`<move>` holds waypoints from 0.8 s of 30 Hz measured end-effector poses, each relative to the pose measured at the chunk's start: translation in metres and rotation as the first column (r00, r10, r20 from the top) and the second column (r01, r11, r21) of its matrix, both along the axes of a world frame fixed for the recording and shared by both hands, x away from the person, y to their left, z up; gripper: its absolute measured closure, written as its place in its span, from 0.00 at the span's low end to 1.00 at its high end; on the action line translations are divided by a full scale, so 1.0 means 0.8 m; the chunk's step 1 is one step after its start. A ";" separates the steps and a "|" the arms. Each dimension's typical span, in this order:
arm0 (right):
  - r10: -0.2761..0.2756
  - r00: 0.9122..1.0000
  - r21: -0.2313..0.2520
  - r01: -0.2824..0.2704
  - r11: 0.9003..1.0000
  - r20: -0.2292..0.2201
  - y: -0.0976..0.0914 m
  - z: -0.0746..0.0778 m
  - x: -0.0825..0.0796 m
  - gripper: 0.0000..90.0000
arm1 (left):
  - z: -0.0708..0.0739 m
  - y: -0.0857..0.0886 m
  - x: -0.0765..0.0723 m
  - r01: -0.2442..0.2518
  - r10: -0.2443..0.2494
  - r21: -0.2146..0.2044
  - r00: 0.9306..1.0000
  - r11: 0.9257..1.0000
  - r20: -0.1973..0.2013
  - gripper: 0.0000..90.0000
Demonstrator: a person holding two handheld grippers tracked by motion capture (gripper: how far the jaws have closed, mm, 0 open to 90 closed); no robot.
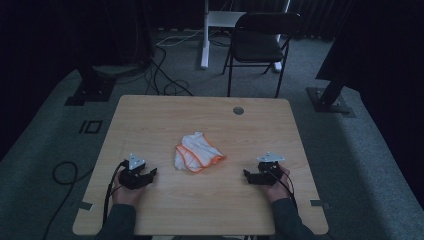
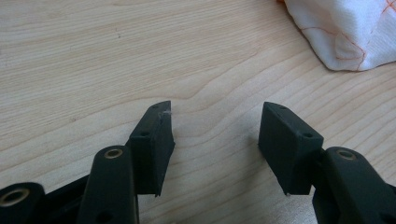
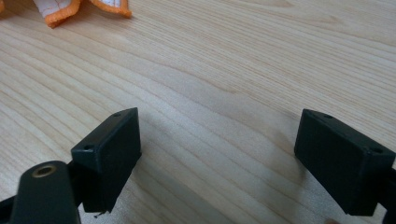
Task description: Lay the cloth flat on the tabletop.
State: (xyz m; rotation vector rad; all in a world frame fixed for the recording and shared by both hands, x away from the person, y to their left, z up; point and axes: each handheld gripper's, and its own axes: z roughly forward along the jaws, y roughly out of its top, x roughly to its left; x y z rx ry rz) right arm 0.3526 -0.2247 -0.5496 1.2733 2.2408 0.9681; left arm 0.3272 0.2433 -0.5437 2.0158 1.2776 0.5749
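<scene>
A black folding chair [image 1: 260, 42] is standing beyond the wooden table [image 1: 150, 120], cables trailing over grey carpet (room dim). Nothing is lying between the grippers and the white cloth [image 1: 197, 152] with orange hem, crumpled mid-table. Left gripper [image 1: 150, 173] is resting near its left side, right gripper [image 1: 246, 174] near its right; both are gaping wide, gripping nothing.

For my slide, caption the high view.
Two open grippers, left and right, flank a crumpled orange-edged white cloth on a wooden table.
</scene>
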 end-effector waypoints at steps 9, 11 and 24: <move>0.006 1.000 -0.004 -0.006 1.000 -0.004 0.001 0.000 0.000 0.16 | 0.001 -0.002 -0.002 0.000 0.000 0.002 1.000 1.000 -0.006 0.56; 0.001 1.000 -0.004 -0.001 1.000 -0.007 0.001 0.002 -0.001 0.24 | 0.002 -0.002 -0.002 0.000 0.000 0.003 1.000 1.000 -0.007 0.56; 0.025 0.999 0.048 -0.027 0.998 0.048 0.014 0.024 -0.016 0.46 | 0.003 -0.008 -0.004 0.003 -0.003 0.003 1.000 1.000 -0.019 0.57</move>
